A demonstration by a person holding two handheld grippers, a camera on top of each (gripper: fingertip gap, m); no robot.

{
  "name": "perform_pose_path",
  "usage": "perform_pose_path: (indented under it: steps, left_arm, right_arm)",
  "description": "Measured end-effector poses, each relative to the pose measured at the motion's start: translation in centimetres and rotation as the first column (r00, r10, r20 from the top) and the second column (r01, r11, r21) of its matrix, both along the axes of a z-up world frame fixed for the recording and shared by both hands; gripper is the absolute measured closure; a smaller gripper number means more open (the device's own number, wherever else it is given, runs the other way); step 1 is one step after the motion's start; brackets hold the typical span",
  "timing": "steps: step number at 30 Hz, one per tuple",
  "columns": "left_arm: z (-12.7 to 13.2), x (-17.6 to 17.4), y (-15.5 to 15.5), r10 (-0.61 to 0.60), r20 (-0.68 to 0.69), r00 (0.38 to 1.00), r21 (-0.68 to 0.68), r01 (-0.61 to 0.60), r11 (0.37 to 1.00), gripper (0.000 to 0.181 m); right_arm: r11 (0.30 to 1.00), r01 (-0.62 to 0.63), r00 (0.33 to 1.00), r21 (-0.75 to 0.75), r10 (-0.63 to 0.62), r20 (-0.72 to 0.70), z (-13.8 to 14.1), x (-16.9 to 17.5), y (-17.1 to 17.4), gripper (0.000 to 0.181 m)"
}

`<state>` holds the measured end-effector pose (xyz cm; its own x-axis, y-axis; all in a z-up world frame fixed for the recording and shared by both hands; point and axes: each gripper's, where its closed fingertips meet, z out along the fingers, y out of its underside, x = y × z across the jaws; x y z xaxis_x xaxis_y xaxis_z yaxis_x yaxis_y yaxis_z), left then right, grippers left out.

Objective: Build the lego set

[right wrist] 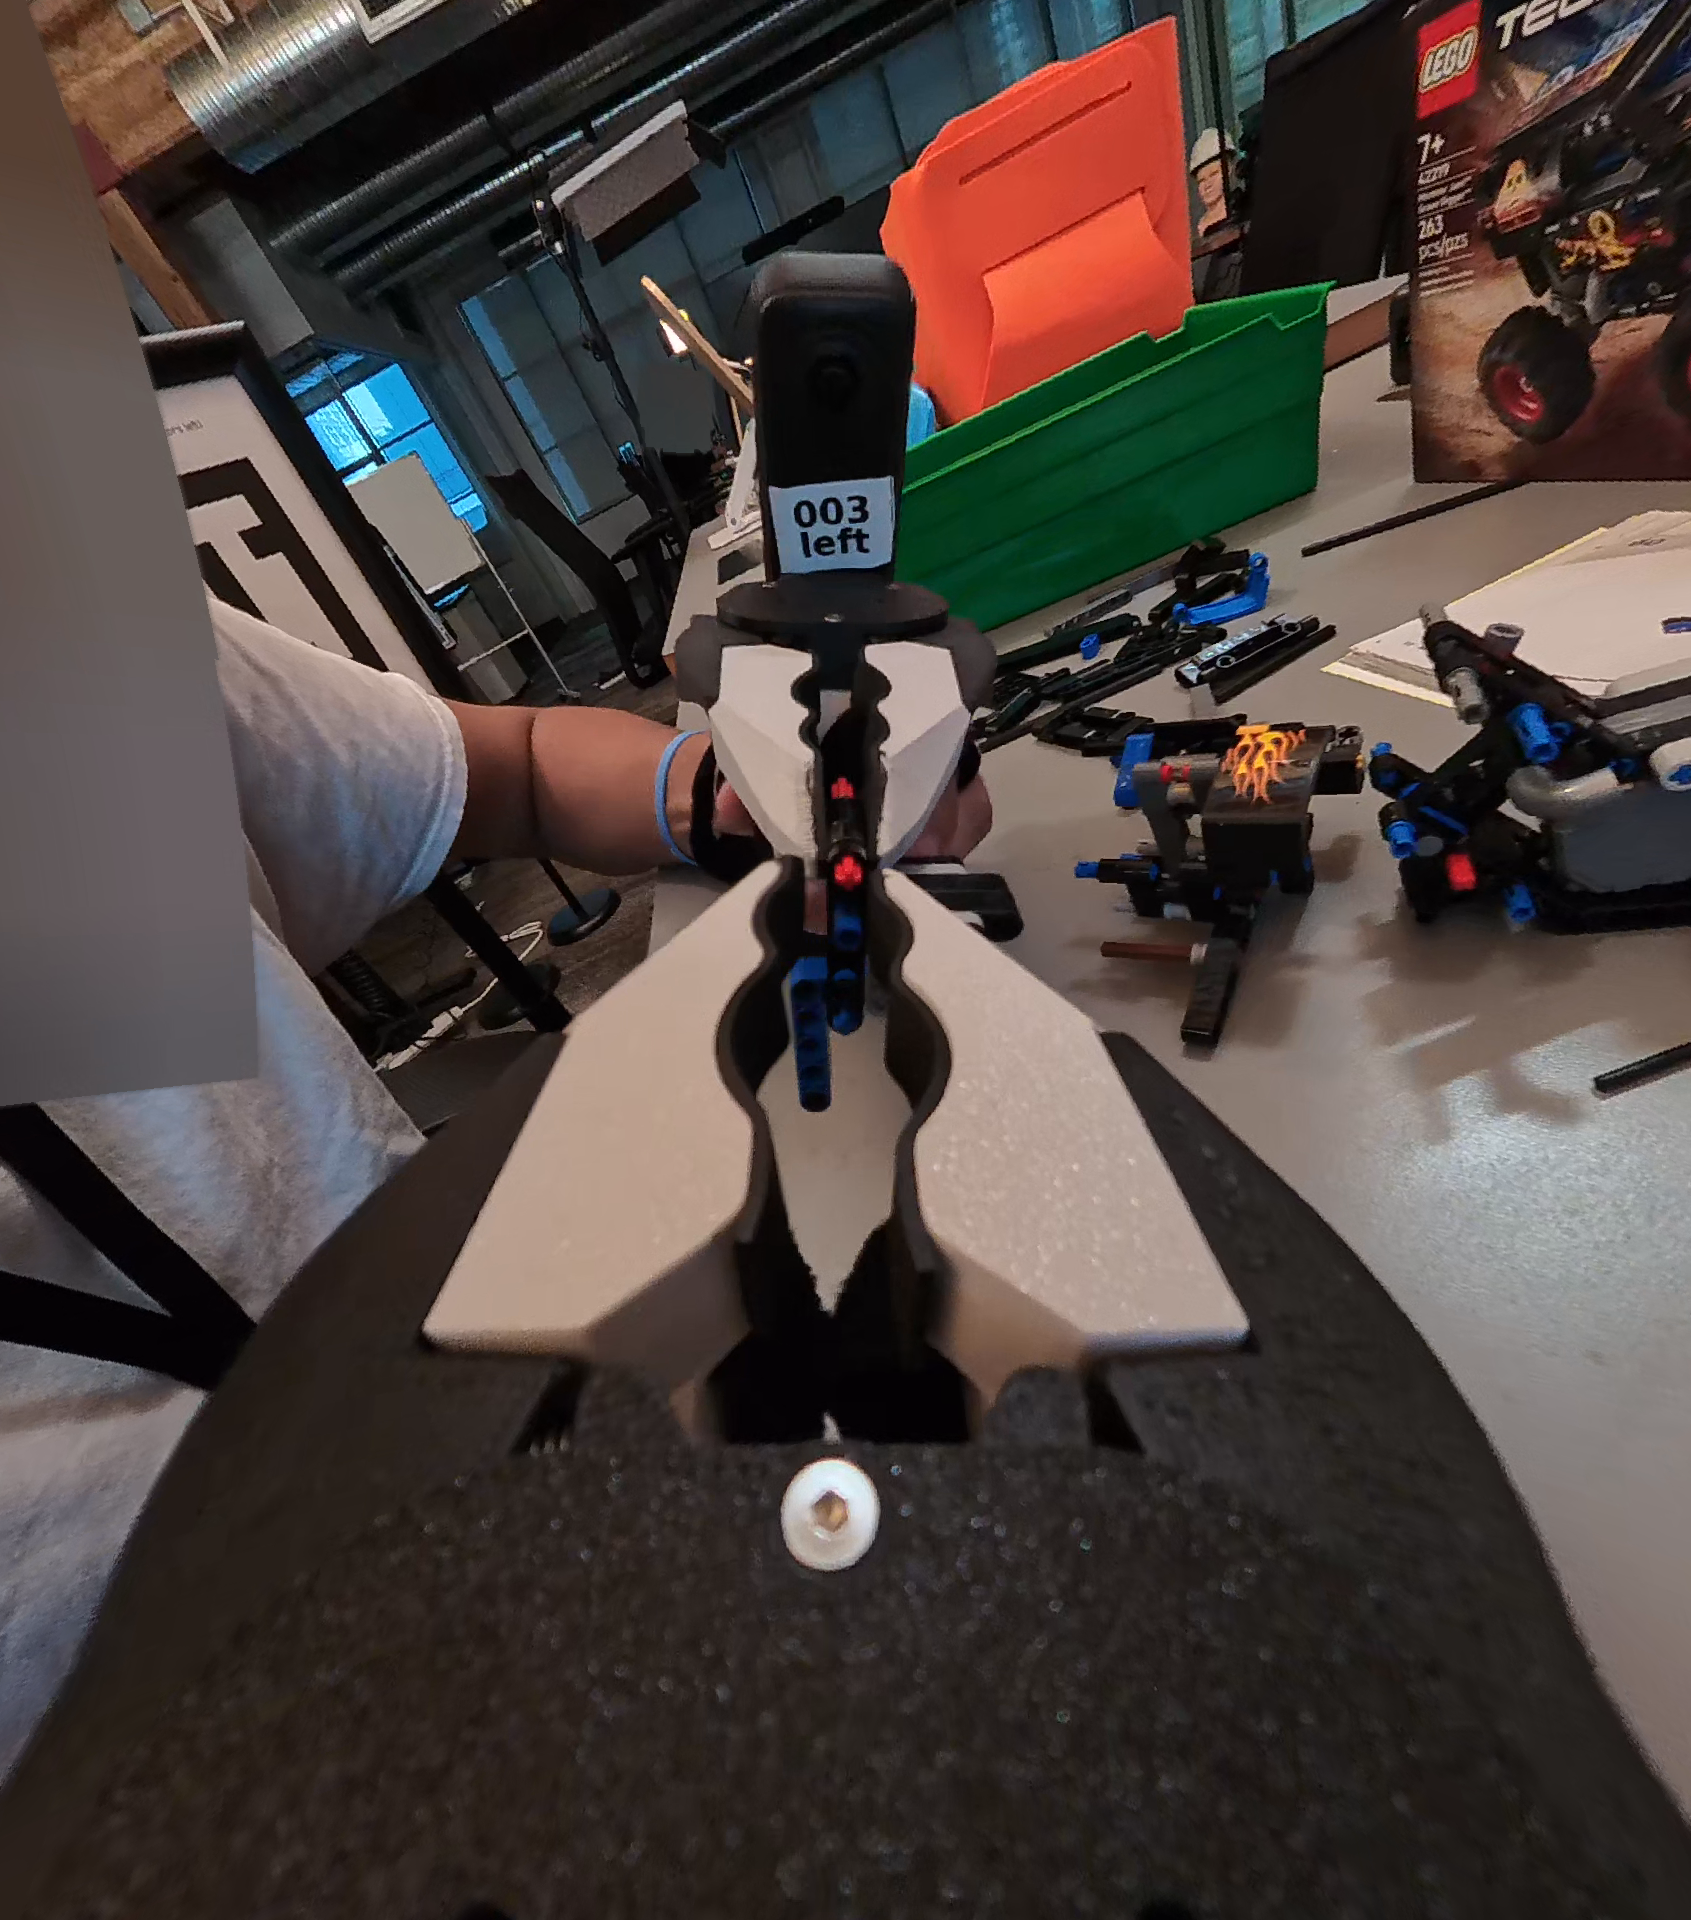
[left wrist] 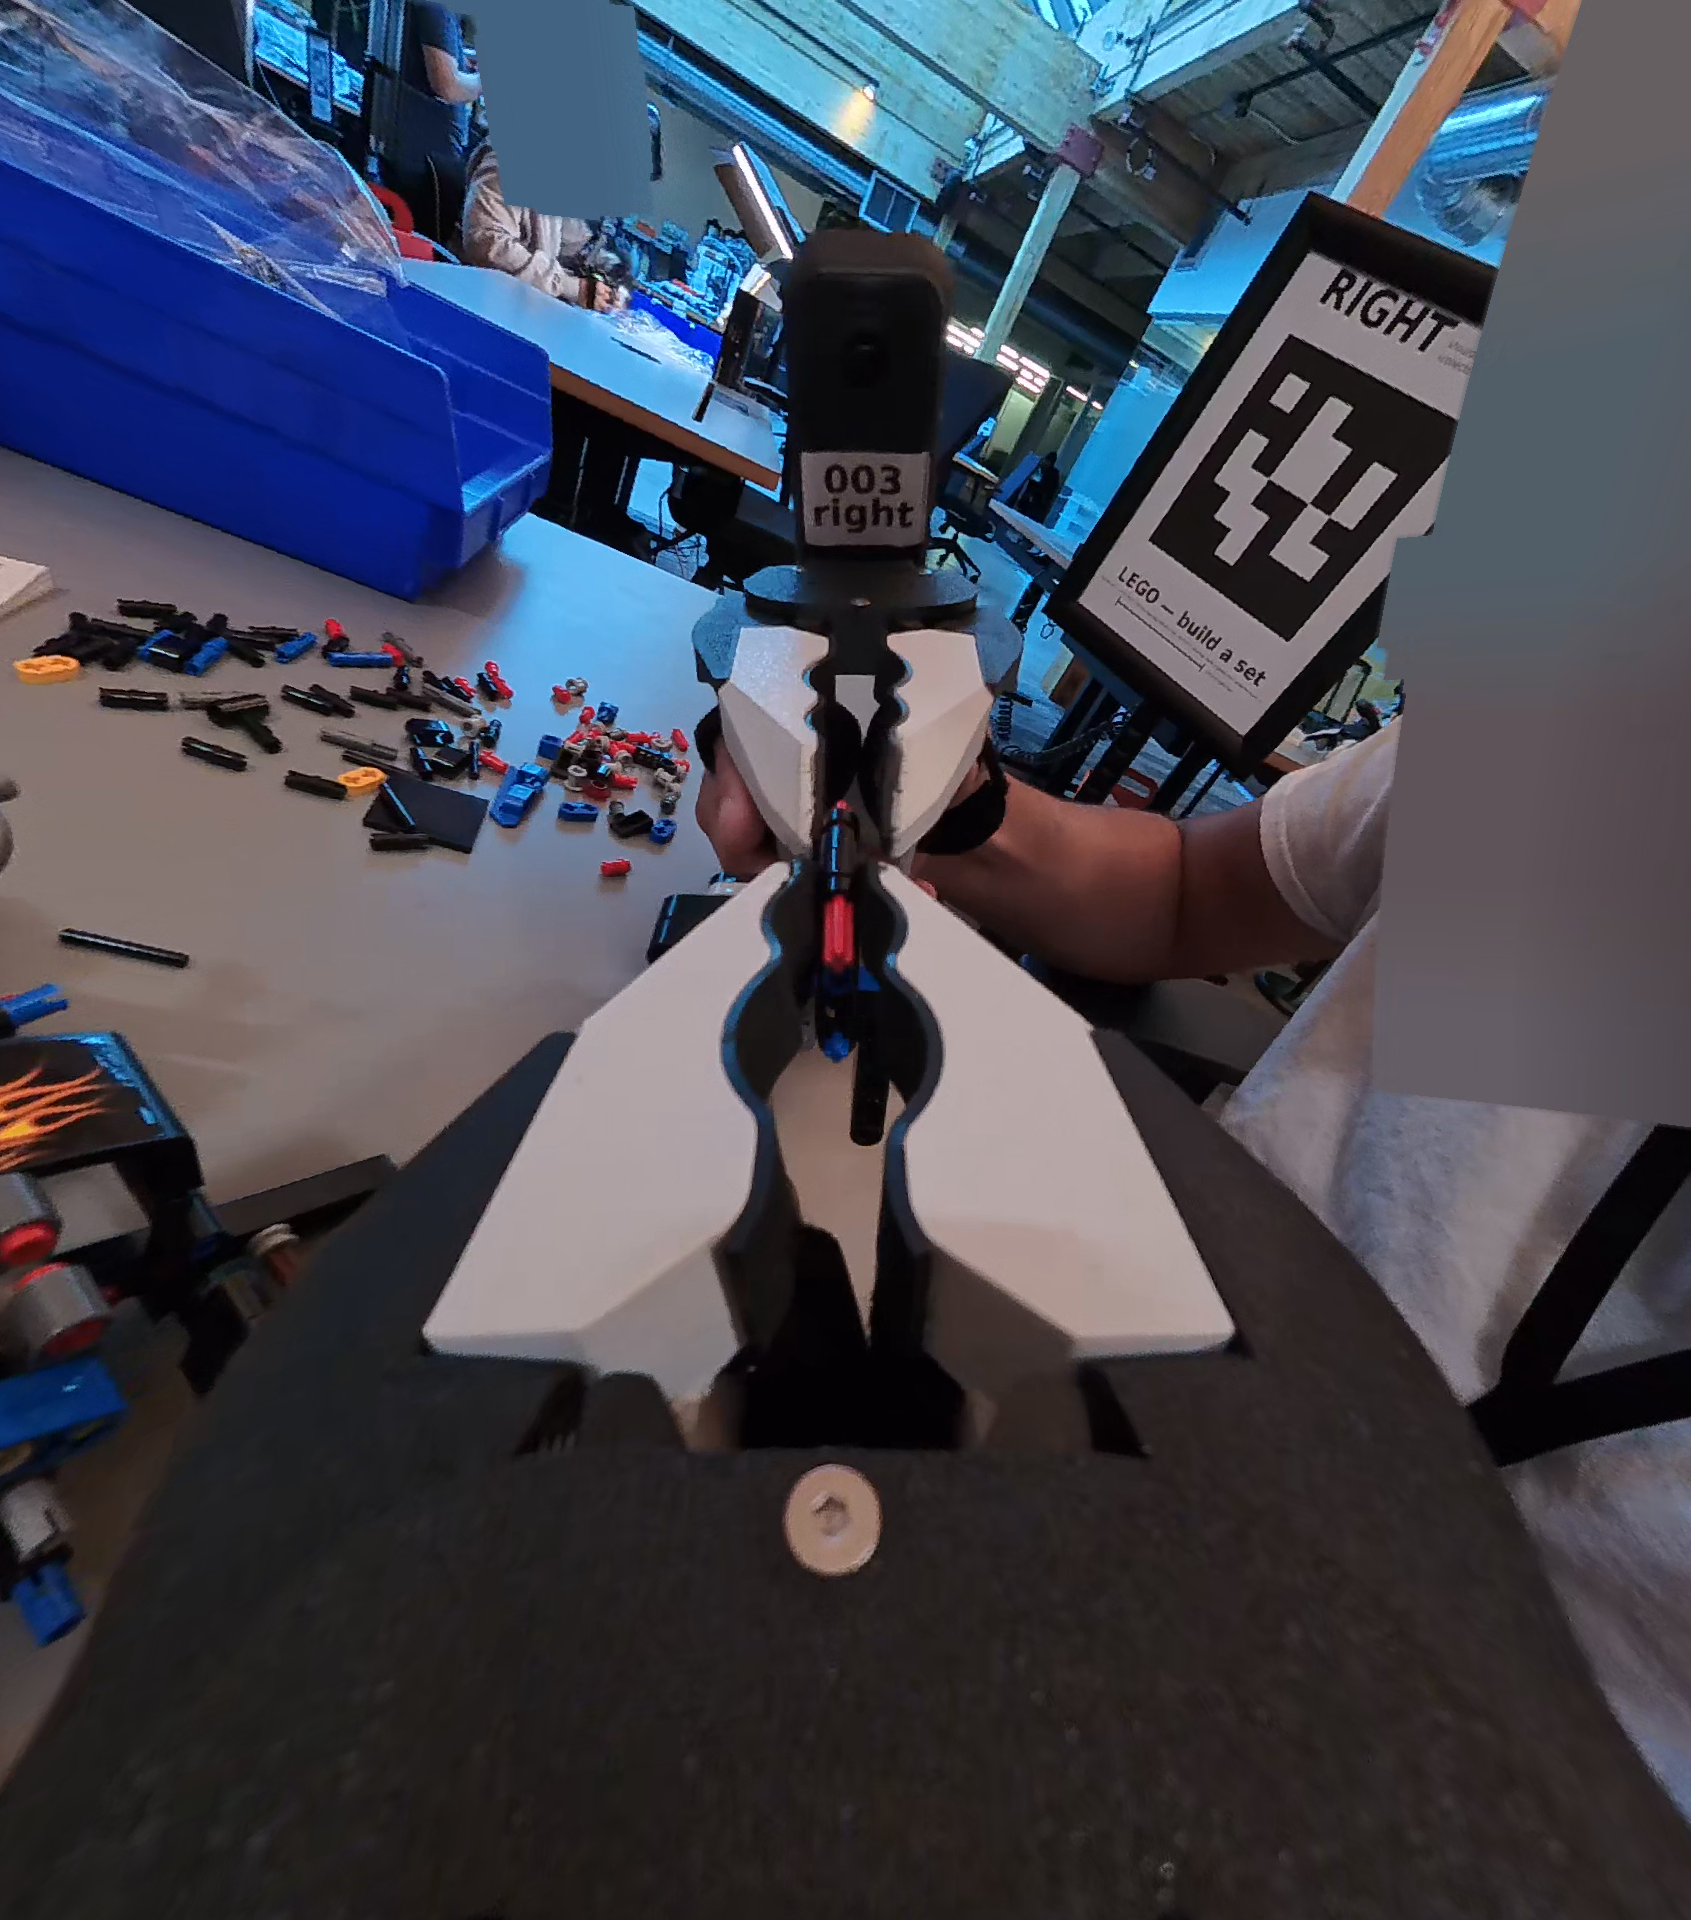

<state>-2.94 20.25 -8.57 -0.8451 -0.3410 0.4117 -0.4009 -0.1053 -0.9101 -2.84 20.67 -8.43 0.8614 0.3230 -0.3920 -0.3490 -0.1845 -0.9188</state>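
- Left gripper (left wrist: 836, 883): angular white fingers (left wrist: 654, 1143) with wavy black inner edges, on a grainy black base with one silver hex screw (left wrist: 832, 1519).
- Right gripper (right wrist: 836, 883): same build, a black camera post with a white sticker.
- Person: white T-shirt sleeve (right wrist: 342, 769), blue wristband (right wrist: 666, 795), black wrist strap (left wrist: 976, 810).

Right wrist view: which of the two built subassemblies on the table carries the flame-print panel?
The smaller subassembly, nearer the grippers, has the orange flame panel on top. The larger grey-and-black chassis to its right has none.

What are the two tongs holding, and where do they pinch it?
Both pinch one small lego assembly between them, tip to tip. The left tongs grip the black-axle end, the right tongs the blue-beam end, near the red pins.
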Motion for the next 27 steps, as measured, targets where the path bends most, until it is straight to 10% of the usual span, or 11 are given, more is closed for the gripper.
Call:
perform_pose_path:
  steps: [27]
  left_arm:
    - [0.17, -0.72, -0.06, -0.052, 0.004, 0.999, -0.019, 0.052, 0.998, 0.176]
  right_arm:
    - [1.000, -0.017, 0.998, 0.008, 0.017, 0.055, -0.08, -0.55, -0.22, 0.176]
